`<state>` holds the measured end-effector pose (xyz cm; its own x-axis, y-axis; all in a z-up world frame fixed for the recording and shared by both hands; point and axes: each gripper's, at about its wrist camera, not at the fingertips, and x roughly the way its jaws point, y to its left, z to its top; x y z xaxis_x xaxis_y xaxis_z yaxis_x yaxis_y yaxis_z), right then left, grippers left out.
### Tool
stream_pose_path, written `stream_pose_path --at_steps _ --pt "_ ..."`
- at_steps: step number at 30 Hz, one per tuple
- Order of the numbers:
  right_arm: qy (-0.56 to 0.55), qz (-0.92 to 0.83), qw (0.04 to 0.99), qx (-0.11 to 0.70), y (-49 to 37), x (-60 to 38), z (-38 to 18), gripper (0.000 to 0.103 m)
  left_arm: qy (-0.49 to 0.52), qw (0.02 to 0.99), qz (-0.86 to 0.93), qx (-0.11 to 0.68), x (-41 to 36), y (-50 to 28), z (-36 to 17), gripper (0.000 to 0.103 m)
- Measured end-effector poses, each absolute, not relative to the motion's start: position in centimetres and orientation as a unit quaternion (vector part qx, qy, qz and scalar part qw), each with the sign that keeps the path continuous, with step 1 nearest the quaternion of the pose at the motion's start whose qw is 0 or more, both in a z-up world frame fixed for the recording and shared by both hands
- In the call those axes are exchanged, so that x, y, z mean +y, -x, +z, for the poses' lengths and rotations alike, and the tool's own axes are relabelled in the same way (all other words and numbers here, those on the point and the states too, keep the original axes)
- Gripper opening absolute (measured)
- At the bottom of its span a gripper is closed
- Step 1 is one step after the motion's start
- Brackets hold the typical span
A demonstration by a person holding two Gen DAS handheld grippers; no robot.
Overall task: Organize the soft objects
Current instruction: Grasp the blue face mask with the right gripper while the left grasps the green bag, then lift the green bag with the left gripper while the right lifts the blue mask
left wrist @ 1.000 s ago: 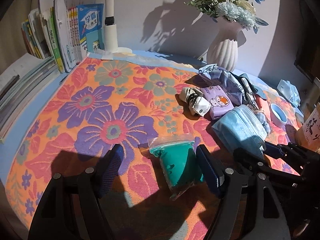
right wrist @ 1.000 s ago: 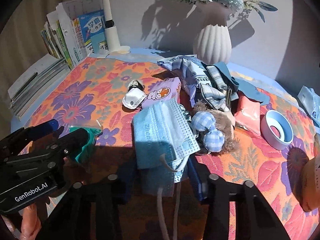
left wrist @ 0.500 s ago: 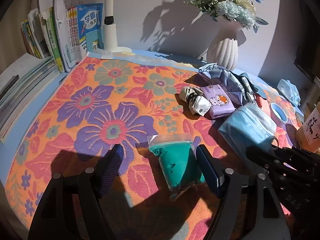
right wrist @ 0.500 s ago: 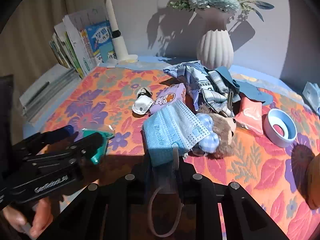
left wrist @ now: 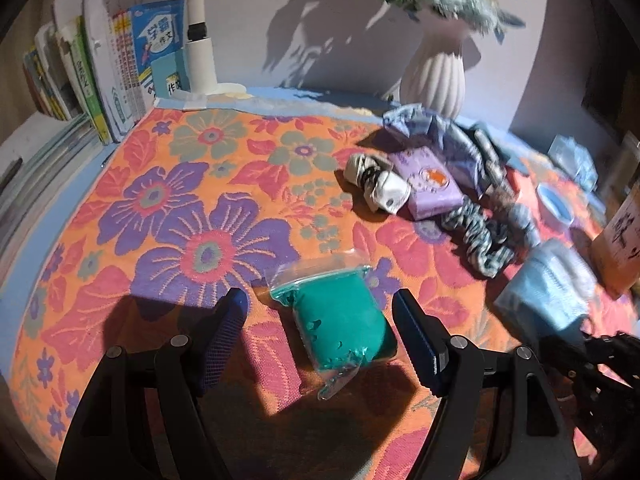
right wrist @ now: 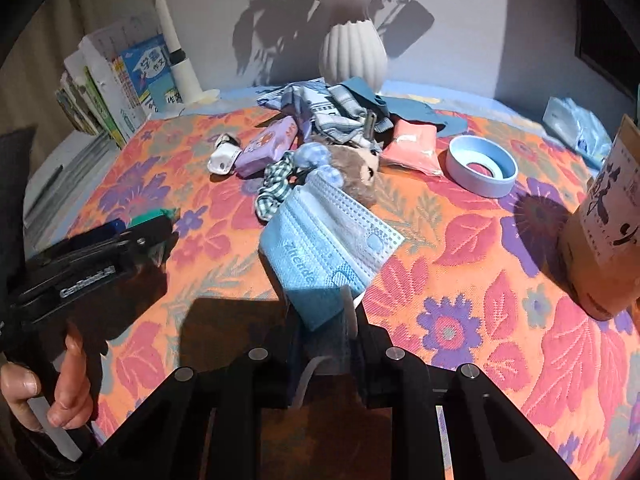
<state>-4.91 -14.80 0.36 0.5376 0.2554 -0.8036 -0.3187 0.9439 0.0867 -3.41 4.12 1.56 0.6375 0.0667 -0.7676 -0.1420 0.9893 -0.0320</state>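
My left gripper [left wrist: 322, 320] is open, its jaws on either side of a teal soft item in a clear bag [left wrist: 340, 316] that lies on the floral cloth [left wrist: 180, 220]. My right gripper [right wrist: 326, 316] is shut on a stack of blue face masks [right wrist: 328, 244] and holds it above the cloth; the stack also shows in the left wrist view [left wrist: 548, 292]. A pile of soft things lies behind: a purple tissue pack [right wrist: 266, 148], a checked scrunchie [right wrist: 276, 186], a brown plush toy [right wrist: 356, 168], a pink pouch [right wrist: 412, 144] and crumpled cloths [right wrist: 320, 108].
A white ribbed vase [right wrist: 354, 54] stands at the back. Books [left wrist: 112, 72] and a white lamp post [left wrist: 198, 40] stand at the back left. A blue ring-shaped lid [right wrist: 482, 166] and a brown carton [right wrist: 608, 224] are on the right. A white folded item [left wrist: 376, 188] lies beside the tissue pack.
My right gripper closed on the masks, lifted them off the pile and drew them back to the right, uncovering the scrunchie and plush toy. The left gripper stayed around the teal bag.
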Motion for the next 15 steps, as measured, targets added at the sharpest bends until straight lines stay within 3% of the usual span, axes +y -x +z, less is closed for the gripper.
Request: stream_pose_path --at_steps 2,4,9,15 --pt "0.046 0.163 0.877 0.45 5.2 -14.4 0.3 0.023 0.029 0.9 0.067 0.429 3.6 3.1 1.3 0.073" --pt "0.044 0.166 0.876 0.45 5.3 -14.5 0.2 0.025 0.013 0.897 0.071 0.435 3.2 2.9 1.0 0.058" --pt "0.037 0.171 0.874 0.453 5.5 -14.9 0.0 0.035 -0.016 0.899 0.069 0.432 2.0 2.9 1.0 0.037" --pt "0.032 0.176 0.874 0.452 5.6 -15.2 0.0 0.042 -0.048 0.901 0.079 0.425 1.0 2.9 1.0 0.036"
